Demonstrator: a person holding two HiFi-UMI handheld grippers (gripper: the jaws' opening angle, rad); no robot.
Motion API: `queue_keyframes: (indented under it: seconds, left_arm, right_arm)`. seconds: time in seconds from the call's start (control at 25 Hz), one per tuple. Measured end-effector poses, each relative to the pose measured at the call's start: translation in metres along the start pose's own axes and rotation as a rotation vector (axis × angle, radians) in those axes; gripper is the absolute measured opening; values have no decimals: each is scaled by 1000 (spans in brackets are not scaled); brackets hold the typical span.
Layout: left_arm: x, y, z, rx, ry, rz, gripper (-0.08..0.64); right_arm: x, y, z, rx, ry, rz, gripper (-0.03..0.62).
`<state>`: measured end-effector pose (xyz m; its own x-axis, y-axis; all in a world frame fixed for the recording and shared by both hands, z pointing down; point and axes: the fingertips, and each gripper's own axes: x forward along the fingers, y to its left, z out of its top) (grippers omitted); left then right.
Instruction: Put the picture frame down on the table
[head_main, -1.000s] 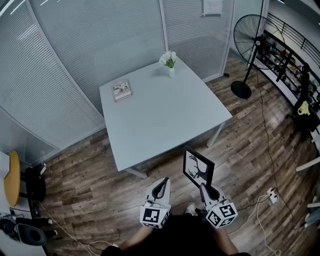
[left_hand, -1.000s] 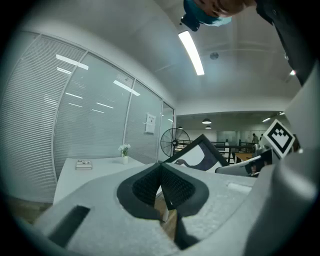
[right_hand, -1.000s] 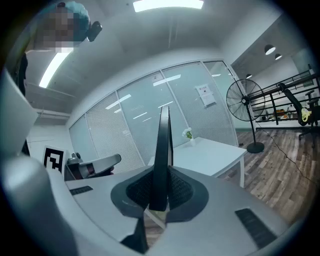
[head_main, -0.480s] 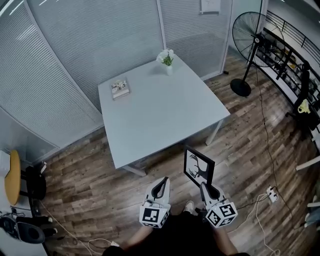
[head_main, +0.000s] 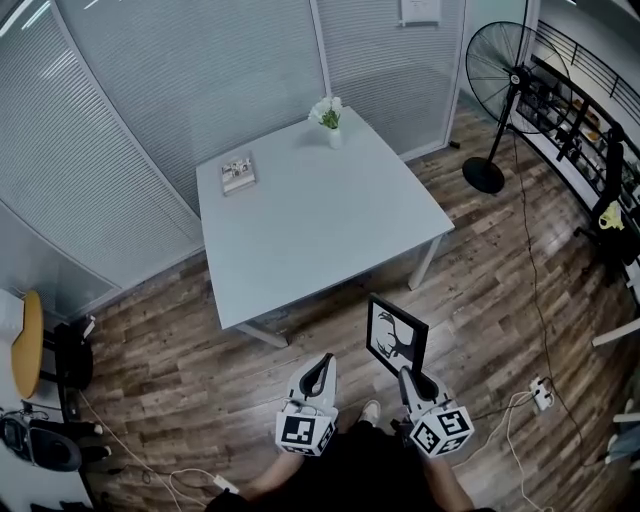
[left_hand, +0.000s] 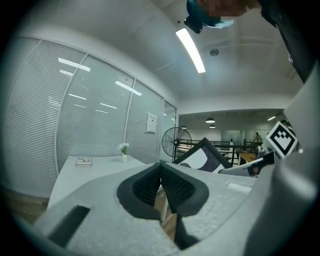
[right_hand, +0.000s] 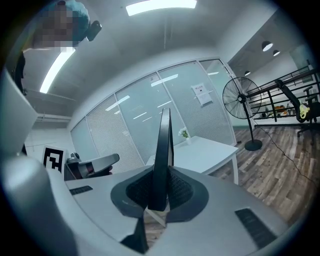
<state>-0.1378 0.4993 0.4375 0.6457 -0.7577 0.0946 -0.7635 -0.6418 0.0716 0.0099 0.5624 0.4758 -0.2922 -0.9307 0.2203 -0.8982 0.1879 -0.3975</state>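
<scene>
A black picture frame (head_main: 396, 335) with a deer silhouette stands upright in my right gripper (head_main: 408, 374), whose jaws are shut on its lower edge. In the right gripper view the frame (right_hand: 161, 155) shows edge-on between the pads. It hangs over the wooden floor, short of the white table (head_main: 330, 235). My left gripper (head_main: 320, 366) is beside it on the left, shut with nothing between its pads (left_hand: 161, 185); the frame (left_hand: 204, 156) shows to its right in that view.
On the table a small book (head_main: 238, 172) lies at the far left and a vase of white flowers (head_main: 328, 115) stands at the far edge. A standing fan (head_main: 497, 75) is at the right. Cables (head_main: 530, 390) trail on the floor. Glass walls with blinds enclose the far side.
Both grippers and the frame keep their place in the head view, while the table has shifted slightly left and closer. The grip on the frame is unchanged.
</scene>
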Motion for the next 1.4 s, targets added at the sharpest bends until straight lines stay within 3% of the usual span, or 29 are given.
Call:
queue_keyframes:
  seconds: [0.24,0.6,1.12,1.4]
  left_arm:
    - [-3,-17,-3,1,3,26,15]
    - [13,0,-9,-18,7,69,15]
    - [122,50,-3,-38,12,34,15]
    - [199,92,8,-49,36,1,15]
  right_arm:
    - [-15,-21,0,2,1,12,48]
    - [5,-35,5,13,1,18,48]
    - [102,-65,33,3,30,26,48]
    - [173,-94,62,2,60,-11,48]
